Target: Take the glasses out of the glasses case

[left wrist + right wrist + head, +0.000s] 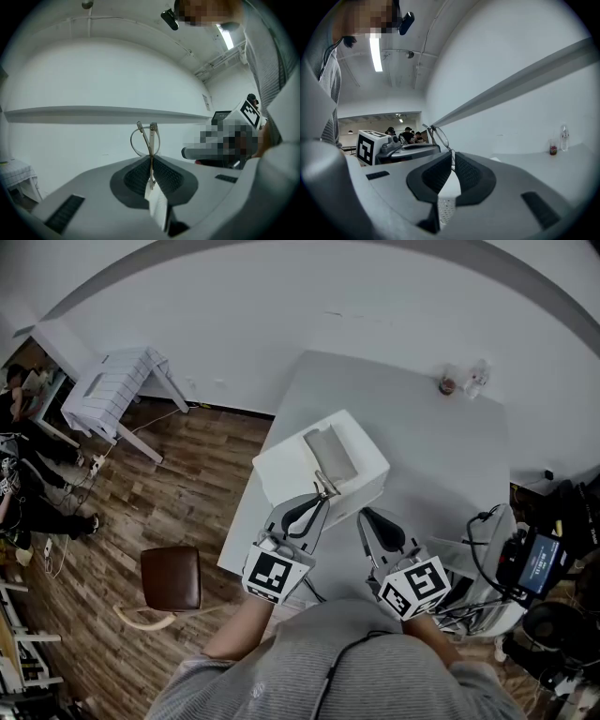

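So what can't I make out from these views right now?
- Grey glasses case on the white box: head view, too small to tell what remains inside.
- Thin wire-framed glasses: head view, tiny, partly behind the left gripper.
- Right gripper: right gripper view, wire sits in its narrow gap; pinched or not, unclear.
- Far-corner clear bottle: head view, too small to read.

My white desk (441, 456) stood by a plain white wall (281, 306), with a bottle (479, 378) and a small cup (448, 384) near its far edge. To my left lay a wooden plank floor (187, 484) with a brown stool (171, 577) and a white slatted rack (112, 390). A tube light (375, 54) glowed on the ceiling, and cabled equipment (534, 563) crowded my right
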A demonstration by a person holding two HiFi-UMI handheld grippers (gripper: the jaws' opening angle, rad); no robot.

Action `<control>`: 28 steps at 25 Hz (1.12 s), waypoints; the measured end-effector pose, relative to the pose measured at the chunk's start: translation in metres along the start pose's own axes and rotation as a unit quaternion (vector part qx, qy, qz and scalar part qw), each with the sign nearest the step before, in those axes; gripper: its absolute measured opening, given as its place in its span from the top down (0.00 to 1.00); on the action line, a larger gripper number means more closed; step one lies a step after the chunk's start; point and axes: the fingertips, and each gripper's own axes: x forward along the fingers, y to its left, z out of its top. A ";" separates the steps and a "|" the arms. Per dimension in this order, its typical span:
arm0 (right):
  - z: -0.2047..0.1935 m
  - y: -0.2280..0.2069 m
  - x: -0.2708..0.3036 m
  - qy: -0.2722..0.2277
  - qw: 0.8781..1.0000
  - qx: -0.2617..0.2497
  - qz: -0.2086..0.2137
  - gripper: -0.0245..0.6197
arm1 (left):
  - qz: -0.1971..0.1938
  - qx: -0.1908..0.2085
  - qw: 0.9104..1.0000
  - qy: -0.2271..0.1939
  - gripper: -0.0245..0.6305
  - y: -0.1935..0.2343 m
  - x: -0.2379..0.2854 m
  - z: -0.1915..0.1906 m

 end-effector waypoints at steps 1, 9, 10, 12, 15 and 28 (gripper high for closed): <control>0.000 0.000 0.000 0.000 1.000 0.001 0.000 0.94 | 0.001 -0.003 1.000 -0.003 0.92 -0.002 -0.003 0.002; 0.004 0.002 -0.002 -0.006 1.000 0.002 0.000 0.94 | -0.005 0.022 0.999 -0.034 0.92 -0.015 -0.018 0.022; 0.005 0.002 -0.002 -0.006 1.000 0.002 0.001 0.94 | -0.004 0.020 0.999 -0.036 0.92 -0.015 -0.019 0.023; 0.006 0.003 -0.003 -0.008 1.000 0.001 0.002 0.94 | -0.001 0.016 0.999 -0.040 0.92 -0.016 -0.021 0.026; 0.007 0.004 -0.004 -0.009 1.000 0.000 0.004 0.94 | 0.000 0.012 0.999 -0.043 0.92 -0.018 -0.022 0.029; 0.010 0.010 -0.007 -0.010 1.000 -0.016 0.005 0.94 | -0.004 0.022 0.999 -0.046 0.92 -0.025 -0.024 0.033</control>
